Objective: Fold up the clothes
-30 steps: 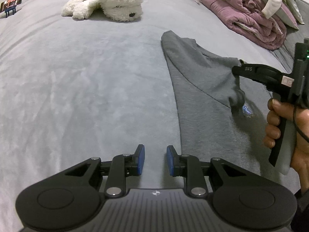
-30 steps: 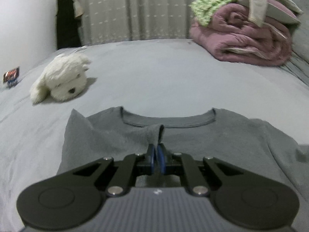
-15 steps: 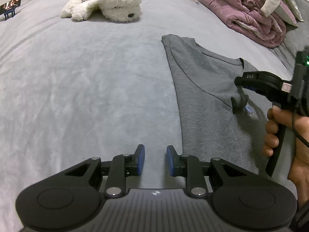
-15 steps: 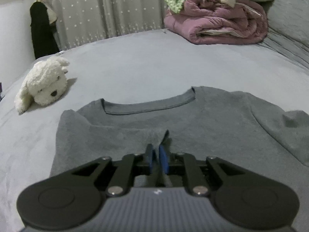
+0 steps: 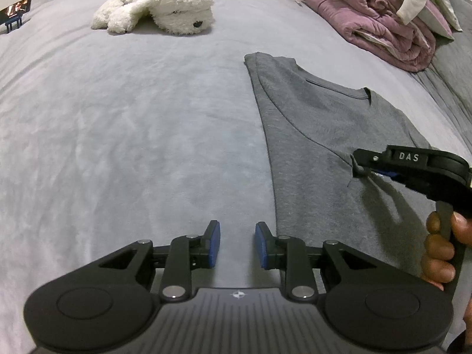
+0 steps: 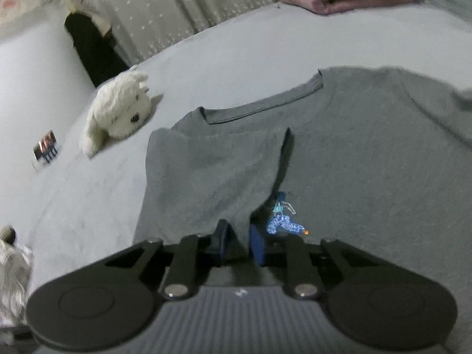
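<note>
The grey T-shirt (image 6: 368,159) lies flat on the grey bedspread (image 5: 132,124), collar away, left sleeve folded inward. The right gripper (image 6: 237,236) has just been closing, jaws narrow around that sleeve's edge. Left of the shirt's straight side edge the bedspread is bare, where the left gripper (image 5: 237,243) hovers, jaws apart, empty. Only the right wrist view shows a blue chest print (image 6: 284,221).

Bare bedspread (image 5: 132,135) left of shirt (image 5: 318,135); plush dog (image 5: 165,8) far back
</note>
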`<act>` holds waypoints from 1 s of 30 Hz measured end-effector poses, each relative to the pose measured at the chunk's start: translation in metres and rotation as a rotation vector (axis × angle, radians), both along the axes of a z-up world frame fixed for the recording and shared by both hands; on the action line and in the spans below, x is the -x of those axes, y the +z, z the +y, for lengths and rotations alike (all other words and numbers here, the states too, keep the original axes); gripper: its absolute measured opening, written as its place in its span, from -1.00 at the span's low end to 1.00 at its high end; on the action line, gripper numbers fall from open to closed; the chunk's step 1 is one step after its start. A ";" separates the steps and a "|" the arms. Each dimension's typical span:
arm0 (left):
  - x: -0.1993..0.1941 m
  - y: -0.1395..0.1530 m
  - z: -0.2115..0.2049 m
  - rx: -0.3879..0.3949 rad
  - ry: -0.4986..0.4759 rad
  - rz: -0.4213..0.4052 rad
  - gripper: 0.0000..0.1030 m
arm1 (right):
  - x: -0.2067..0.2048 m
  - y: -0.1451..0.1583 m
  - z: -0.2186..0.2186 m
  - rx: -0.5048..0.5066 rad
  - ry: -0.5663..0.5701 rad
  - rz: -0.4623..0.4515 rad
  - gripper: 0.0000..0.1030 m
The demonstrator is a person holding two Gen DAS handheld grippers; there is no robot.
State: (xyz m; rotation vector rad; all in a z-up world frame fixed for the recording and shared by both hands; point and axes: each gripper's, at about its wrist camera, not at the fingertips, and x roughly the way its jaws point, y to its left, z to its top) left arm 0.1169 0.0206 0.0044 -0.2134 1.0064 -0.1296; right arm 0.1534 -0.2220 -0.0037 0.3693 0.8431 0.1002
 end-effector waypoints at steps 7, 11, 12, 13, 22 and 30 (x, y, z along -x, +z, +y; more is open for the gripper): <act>-0.001 -0.001 0.001 0.001 0.001 0.002 -0.52 | 0.011 0.024 0.010 0.150 -0.009 -0.025 -0.81; -0.001 0.000 0.000 0.002 0.002 0.004 -0.52 | 0.002 0.002 0.023 0.278 0.017 0.012 -0.80; -0.001 0.000 0.000 0.004 0.003 0.005 -0.52 | 0.002 0.000 0.026 0.298 0.025 0.001 -0.77; -0.001 0.000 0.001 0.006 0.004 0.005 -0.52 | 0.004 0.002 0.028 0.311 0.025 -0.008 -0.76; 0.000 0.003 0.003 0.020 0.015 0.002 -0.52 | 0.030 0.029 0.028 0.361 0.006 -0.130 -0.65; 0.000 0.005 0.011 0.041 0.044 0.005 -0.52 | 0.060 0.037 0.048 0.365 0.120 -0.179 -0.59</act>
